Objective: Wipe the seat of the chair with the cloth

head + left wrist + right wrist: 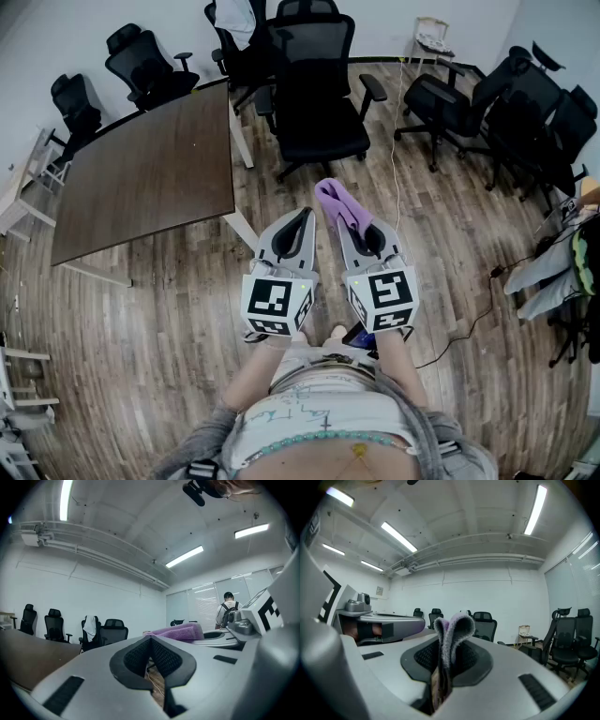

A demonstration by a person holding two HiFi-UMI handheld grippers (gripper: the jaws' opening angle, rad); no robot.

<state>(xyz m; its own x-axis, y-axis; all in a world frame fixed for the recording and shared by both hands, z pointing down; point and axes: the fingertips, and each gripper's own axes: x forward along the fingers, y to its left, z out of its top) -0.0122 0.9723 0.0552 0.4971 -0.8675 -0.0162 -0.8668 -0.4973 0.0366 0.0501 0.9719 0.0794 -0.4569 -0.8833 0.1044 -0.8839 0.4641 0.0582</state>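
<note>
While both tools are held side by side above the wooden floor point(141, 309), the right tool point(345, 223) is clenched on the folded purple cloth point(336, 200), which stands up from between its jaws. The left tool point(302, 217) is clenched on nothing, its jaws meeting at the tips. The black chair point(314, 89) stands ahead beside the brown bench point(150, 173), its seat point(323, 141) well apart from the cloth.
</note>
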